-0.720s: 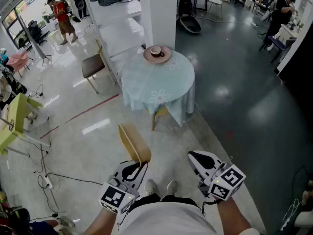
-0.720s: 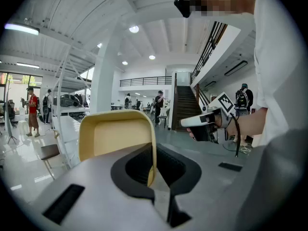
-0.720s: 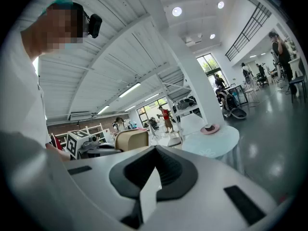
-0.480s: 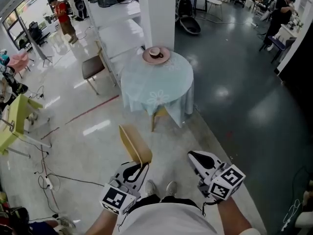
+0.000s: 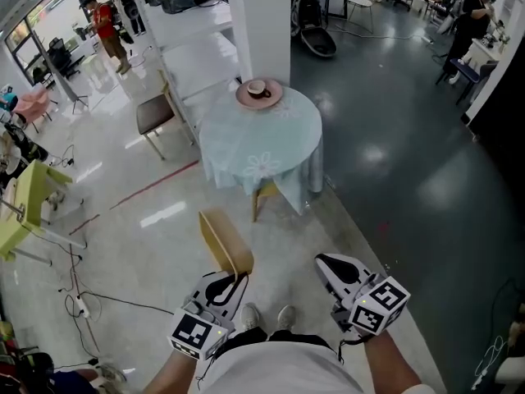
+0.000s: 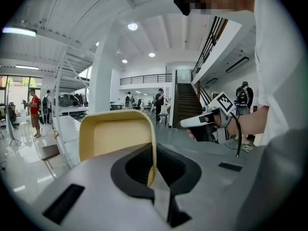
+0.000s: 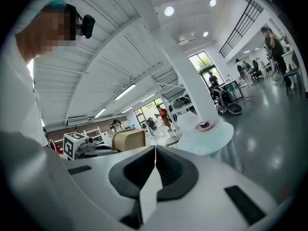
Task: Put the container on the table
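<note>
I hold both forearms low and forward, just before my waist; my left gripper (image 5: pixel 233 281) is clamped on 1 side wall of the tan container (image 5: pixel 223 240), which stands up on edge above the jaws; my right gripper (image 5: pixel 326 263) is level beside it, jaws pressed together on nothing; the round table (image 5: pixel 264 150) stands well ahead across bare glossy floor (image 5: pixel 385 162); its near half is uncovered cloth; a pink plate (image 5: pixel 244 99) with 1 cup (image 5: pixel 260 88) sits at the far edge by the white pillar (image 5: pixel 261 23).
</note>
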The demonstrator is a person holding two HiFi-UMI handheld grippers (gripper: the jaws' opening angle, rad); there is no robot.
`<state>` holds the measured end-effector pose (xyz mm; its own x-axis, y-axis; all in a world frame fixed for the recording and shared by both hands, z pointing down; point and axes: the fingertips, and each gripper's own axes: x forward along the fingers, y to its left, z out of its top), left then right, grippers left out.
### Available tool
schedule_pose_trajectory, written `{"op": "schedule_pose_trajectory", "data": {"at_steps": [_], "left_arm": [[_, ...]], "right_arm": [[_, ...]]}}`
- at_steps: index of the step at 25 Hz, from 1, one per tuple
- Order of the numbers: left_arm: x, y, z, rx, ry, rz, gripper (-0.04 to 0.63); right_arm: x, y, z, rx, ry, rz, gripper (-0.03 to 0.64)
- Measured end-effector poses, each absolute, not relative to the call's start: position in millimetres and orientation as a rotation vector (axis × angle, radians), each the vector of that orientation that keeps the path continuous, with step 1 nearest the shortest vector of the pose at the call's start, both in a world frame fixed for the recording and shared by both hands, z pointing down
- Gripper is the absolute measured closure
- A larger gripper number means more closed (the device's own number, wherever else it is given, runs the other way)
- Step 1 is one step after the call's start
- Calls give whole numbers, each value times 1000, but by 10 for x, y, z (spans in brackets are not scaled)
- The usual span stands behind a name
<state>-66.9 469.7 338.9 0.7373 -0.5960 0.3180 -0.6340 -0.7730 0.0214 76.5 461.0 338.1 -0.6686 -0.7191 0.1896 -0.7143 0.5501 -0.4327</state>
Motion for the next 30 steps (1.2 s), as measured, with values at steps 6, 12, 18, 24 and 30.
{"op": "schedule_pose_trajectory", "data": {"at_steps": [6,12,18,24,30], "left_arm": [[-615,4593,3405,2773,-1035,474,566],[-487,4448,3393,2767,-1044,448,566],[-387,4246,3439,2774,-1030,453,566],[-375,4066,3467,2764,-1038,449,566],[-362,3781,3541,2771,-1027,433,566]], "right_arm": [[934,4522,3394,-1280,2742,-784,597],[1054,4407,3419,-1283,2742,-801,597],[1127,4219,3491,-1286,2740,-818,597],[1133,4037,3524,-1276,2753,-826,597],[1127,3768,3600,-1283,2760,-833,597]]}}
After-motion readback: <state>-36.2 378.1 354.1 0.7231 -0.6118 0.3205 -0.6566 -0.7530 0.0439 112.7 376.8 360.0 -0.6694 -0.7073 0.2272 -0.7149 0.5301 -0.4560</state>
